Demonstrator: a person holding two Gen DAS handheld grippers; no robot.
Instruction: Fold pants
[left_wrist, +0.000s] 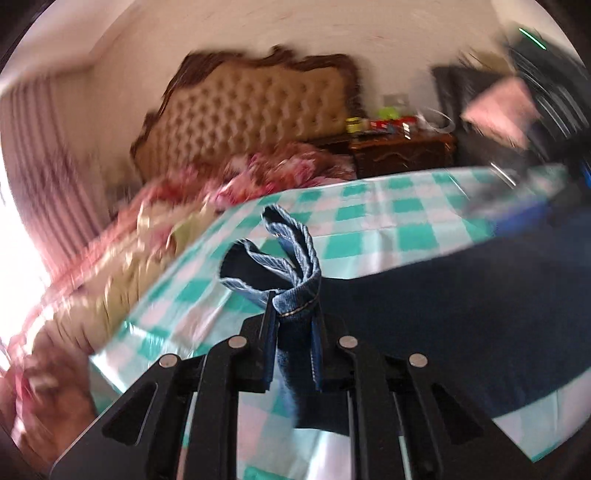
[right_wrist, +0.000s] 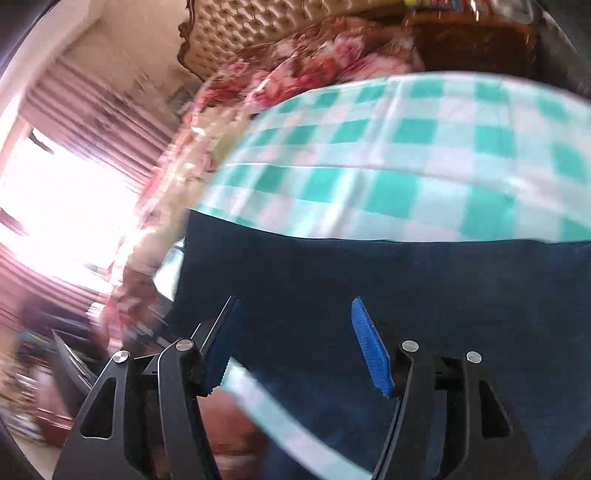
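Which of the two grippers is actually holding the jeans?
The left gripper: a bunched hem of the jeans is pinched between its fingers. The right gripper stands open with nothing between its fingers.

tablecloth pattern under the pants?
Teal-and-white check tablecloth, clearest in the right wrist view.

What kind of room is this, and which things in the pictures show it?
Most likely a bedroom in a home. A tufted headboard stands against the wall, a floral blanket lies below it, and a wooden nightstand with small items stands beside them. Dark pants lie on a checked cloth.
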